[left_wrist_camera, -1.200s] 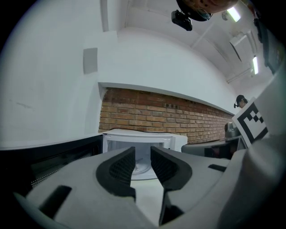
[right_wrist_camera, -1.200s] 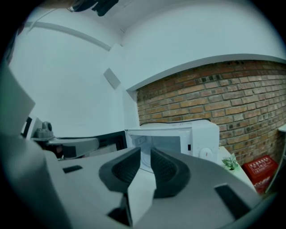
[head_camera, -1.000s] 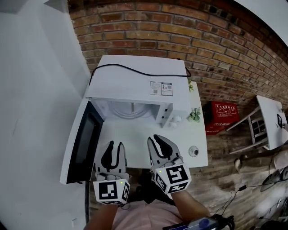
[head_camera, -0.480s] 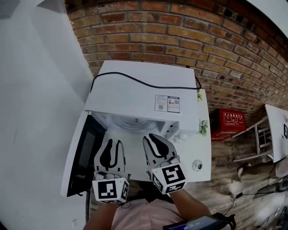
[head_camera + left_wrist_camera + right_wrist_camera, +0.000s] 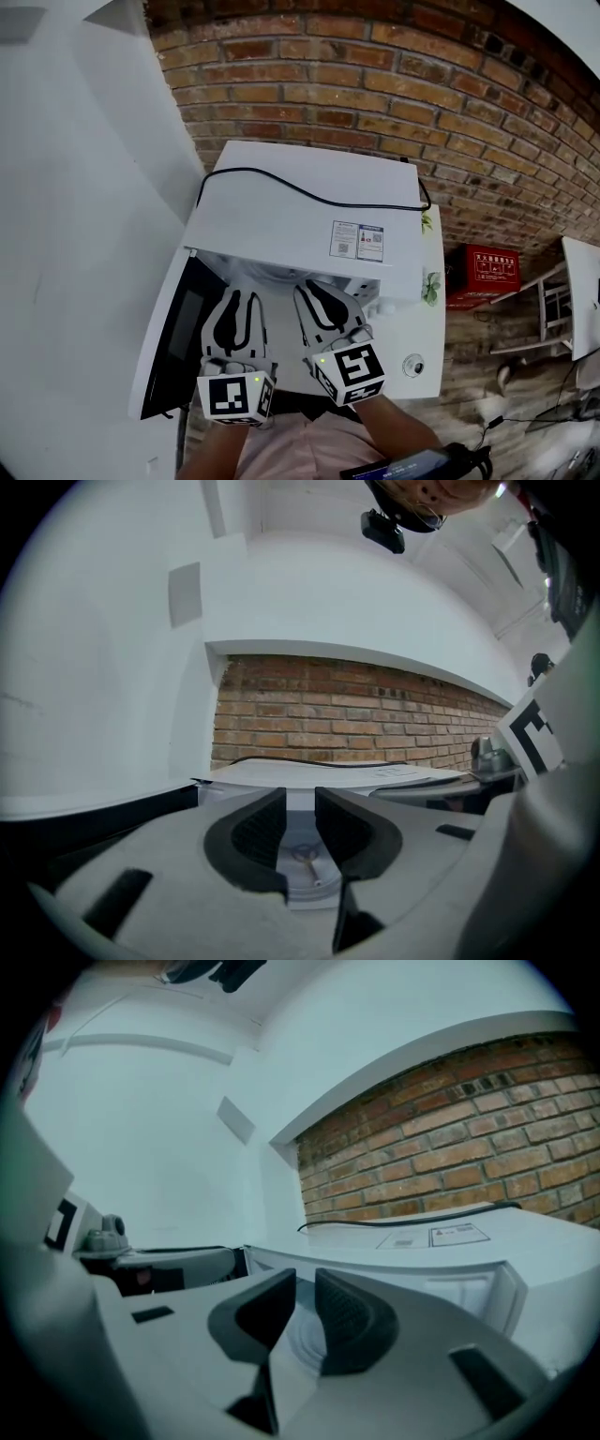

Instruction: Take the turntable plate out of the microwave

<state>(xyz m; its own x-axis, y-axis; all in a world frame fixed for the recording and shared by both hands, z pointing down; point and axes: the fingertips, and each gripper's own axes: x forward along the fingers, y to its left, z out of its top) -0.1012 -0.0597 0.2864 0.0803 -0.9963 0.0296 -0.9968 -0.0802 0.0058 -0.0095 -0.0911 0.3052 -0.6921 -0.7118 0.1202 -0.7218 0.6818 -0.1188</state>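
The white microwave stands with its door swung open to the left. Inside it only a pale curved rim of the turntable plate shows under the top's front edge. Both grippers point level into the opening, side by side. My left gripper is at the cavity's mouth; its jaws are closing, nothing lies between them, and through the gap I see the plate with its centre hub. My right gripper keeps a narrow gap, also empty, with the plate beyond it.
A black cable lies across the microwave's top. The white table carries a small round object and a small plant to the right. A brick wall is behind, a white wall at left, a red box on the floor.
Both grippers have moved forward from over the table's front to the microwave's opening. The view has closed in on the microwave.
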